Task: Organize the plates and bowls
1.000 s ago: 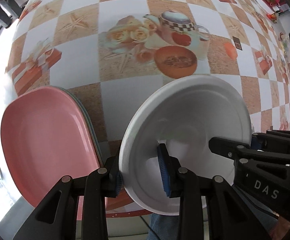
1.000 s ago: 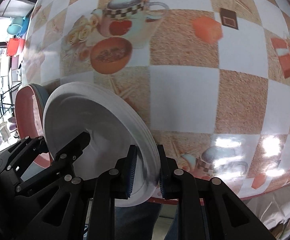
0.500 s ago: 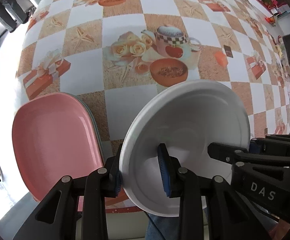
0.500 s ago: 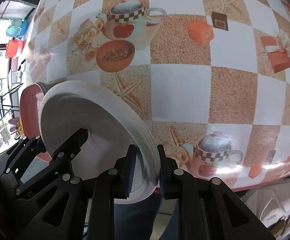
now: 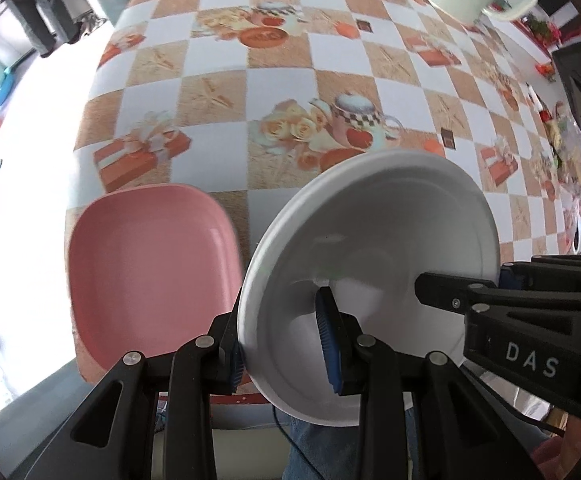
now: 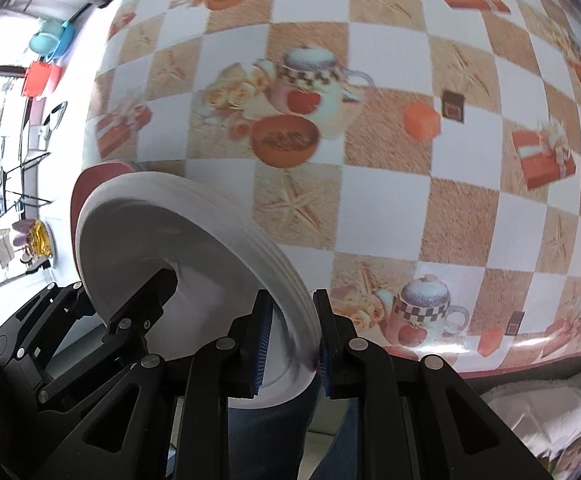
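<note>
Round white glossy plate (image 5: pixel 374 248) held clear of the checkered table (image 5: pixel 226 92), near its front edge, tilted. Left gripper (image 5: pixel 282 344) jaws partly closed, clamped over the near-left rim. Right gripper (image 6: pixel 290 340) jaws nearly closed, pinching the opposite rim. Pink rounded-square plate (image 5: pixel 146 268) lies on the table just left. Judgement: plate rigid, smooth, likely slippery and breakable; rim grips at two opposite points suit it.

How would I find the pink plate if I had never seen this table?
Start at the checkered tablecloth with teapots and gift boxes printed on it, and go to its near left corner. The pink plate lies flat there, beside the round white plate held up by both hand-held grippers. It is the only pink, rounded-square one.
</note>
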{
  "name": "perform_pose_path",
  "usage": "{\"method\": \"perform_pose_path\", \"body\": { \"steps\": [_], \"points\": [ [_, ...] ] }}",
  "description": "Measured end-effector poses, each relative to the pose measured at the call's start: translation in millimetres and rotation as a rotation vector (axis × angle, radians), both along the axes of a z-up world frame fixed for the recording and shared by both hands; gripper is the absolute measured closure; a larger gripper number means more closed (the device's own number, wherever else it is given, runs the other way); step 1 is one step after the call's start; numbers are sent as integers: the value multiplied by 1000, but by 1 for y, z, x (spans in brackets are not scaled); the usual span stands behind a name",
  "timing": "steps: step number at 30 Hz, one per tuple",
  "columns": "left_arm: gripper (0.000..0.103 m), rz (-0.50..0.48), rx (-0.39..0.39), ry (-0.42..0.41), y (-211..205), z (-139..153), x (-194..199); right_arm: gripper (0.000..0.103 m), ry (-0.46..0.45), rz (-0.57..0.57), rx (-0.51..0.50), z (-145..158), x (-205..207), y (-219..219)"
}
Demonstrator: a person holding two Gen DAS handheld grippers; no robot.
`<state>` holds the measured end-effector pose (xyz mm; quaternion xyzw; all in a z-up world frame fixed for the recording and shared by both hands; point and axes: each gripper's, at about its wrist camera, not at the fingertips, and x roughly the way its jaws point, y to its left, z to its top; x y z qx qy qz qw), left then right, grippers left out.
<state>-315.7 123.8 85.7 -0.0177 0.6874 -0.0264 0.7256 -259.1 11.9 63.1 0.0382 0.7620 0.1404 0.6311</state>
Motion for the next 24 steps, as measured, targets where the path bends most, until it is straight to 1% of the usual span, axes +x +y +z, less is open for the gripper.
{"method": "perform_pose_path", "body": {
  "steps": [4,5,18,24],
  "points": [
    [69,41,5,-15,19,2,-5,81,-16,39,2,11,3,17],
    [69,48,7,-17,20,0,-5,81,-20,49,5,10,2,23],
    [69,191,16,-56,61,12,-17,81,-69,196,5,20,-1,76],
    [69,228,29,-77,75,17,-21,80,-84,246,10,25,1,96]
  ]
}}
